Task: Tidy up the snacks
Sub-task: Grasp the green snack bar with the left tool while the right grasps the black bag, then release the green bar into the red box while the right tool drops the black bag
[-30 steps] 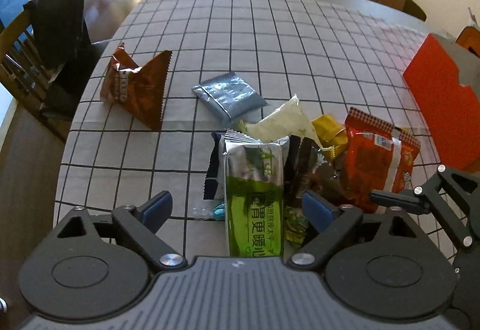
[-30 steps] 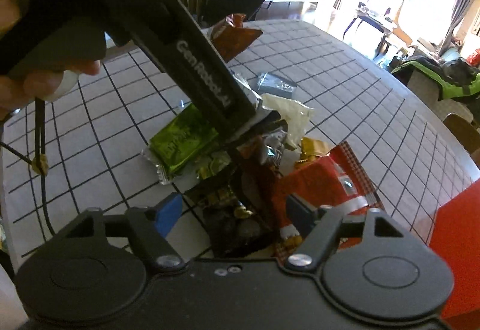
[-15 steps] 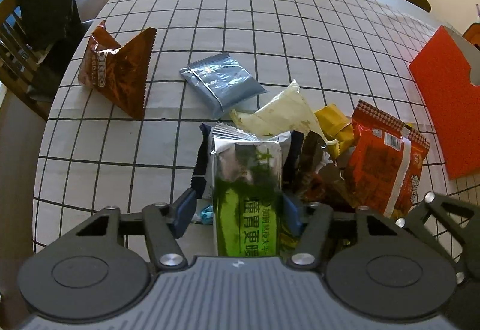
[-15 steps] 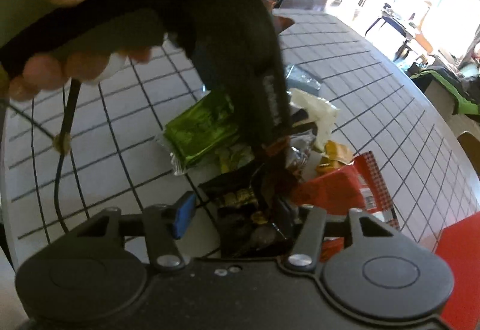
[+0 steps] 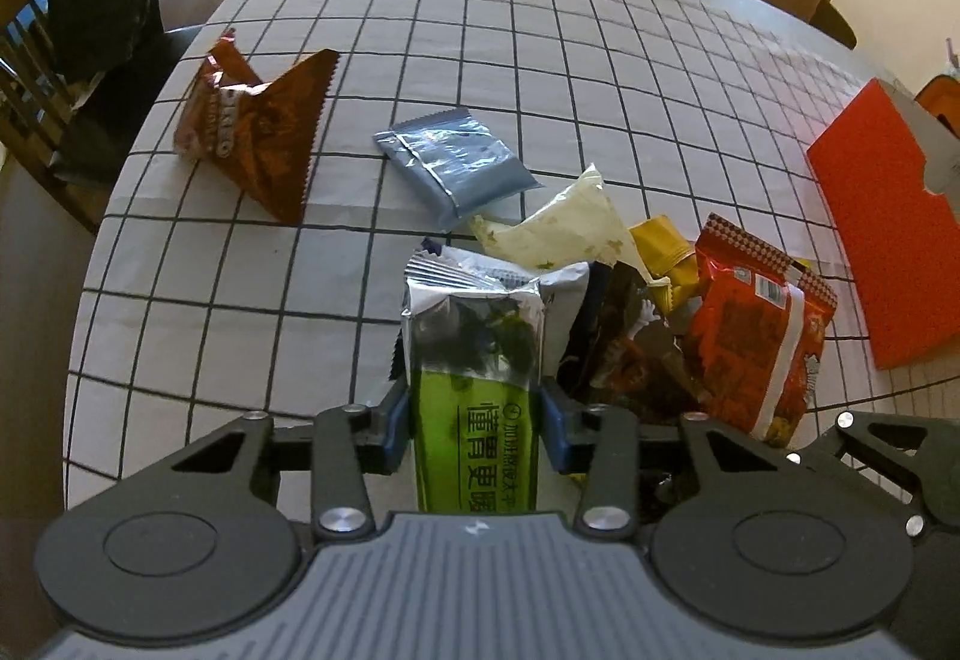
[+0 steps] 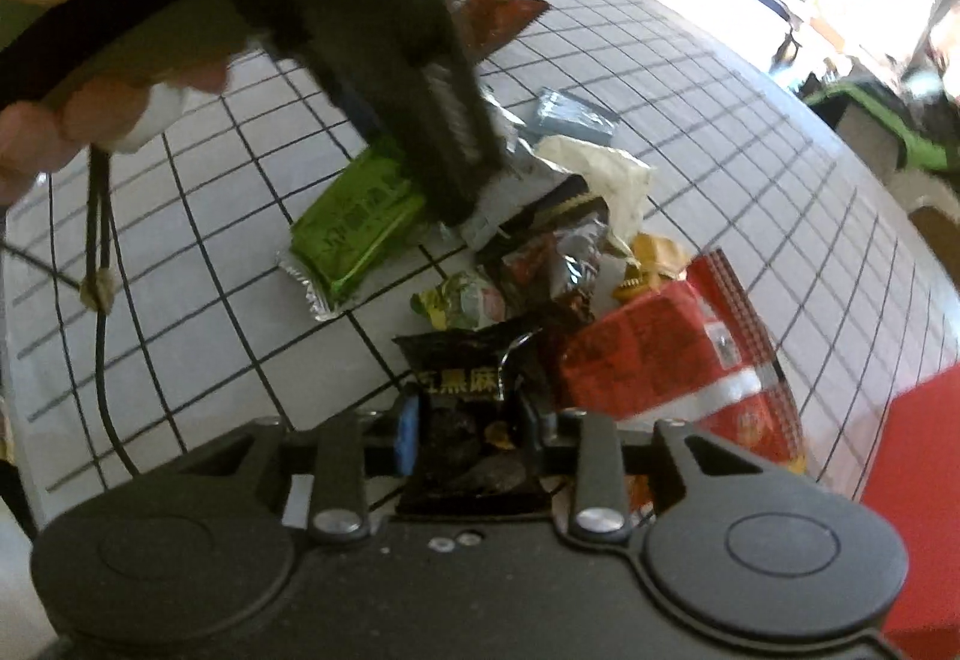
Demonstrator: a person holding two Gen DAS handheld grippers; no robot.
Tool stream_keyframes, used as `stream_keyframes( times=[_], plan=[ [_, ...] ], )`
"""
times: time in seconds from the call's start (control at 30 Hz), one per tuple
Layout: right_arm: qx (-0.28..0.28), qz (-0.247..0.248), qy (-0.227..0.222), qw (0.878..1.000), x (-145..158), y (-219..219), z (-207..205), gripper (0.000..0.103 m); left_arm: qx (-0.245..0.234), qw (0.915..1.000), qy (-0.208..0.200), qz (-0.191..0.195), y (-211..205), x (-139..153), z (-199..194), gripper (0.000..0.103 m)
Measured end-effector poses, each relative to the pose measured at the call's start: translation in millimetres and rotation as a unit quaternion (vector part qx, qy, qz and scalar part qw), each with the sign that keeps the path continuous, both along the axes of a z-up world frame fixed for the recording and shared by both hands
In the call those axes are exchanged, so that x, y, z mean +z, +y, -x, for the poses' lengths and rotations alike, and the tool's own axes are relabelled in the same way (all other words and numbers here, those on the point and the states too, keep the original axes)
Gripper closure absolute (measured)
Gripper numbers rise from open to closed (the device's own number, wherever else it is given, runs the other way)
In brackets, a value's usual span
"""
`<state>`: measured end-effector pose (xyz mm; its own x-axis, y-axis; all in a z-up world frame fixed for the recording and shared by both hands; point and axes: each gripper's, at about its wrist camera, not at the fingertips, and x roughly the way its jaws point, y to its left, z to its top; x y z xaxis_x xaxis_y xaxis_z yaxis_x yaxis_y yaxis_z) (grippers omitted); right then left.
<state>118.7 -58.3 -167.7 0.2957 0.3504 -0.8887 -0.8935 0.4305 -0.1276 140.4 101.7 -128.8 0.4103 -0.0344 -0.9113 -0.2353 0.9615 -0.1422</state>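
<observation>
On green packet [image 5: 474, 420]: "健胃更暖".

Both claws newly clamped: left claw [image 5: 475, 429] on green packet [image 5: 474, 390], right claw [image 6: 465, 435] on black packet [image 6: 465, 420].

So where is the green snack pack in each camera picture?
Left wrist view: the green snack pack is bottom centre, clamped in the left gripper.
Right wrist view: it is left of centre, under the left gripper's dark body.
Shared landmark: the red snack bag, to the right of it in both.
</observation>
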Motion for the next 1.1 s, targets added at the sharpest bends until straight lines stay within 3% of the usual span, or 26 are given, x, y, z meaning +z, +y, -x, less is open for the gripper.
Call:
stream_keyframes(
  times=[0.5, 0.8, 1.1],
  plan=[
    [-0.147, -0.078, 0.015, 0.986, 45, -42, 21, 0.072, -0.009, 0.9992, -0.034, 0.020, 8, 26, 54, 0.061],
    [-0.254, -0.140, 0.012, 0.957, 85, -80, 28, 0.072, -0.039, 0.9958, -0.076, 0.032, -3, 56, 75, 0.061],
    [-0.332, -0.185, 0.017, 0.925, 124, -125, 18, 0.072, -0.088, 0.9891, -0.108, 0.047, -38, 100, 69, 0.061]
  ],
)
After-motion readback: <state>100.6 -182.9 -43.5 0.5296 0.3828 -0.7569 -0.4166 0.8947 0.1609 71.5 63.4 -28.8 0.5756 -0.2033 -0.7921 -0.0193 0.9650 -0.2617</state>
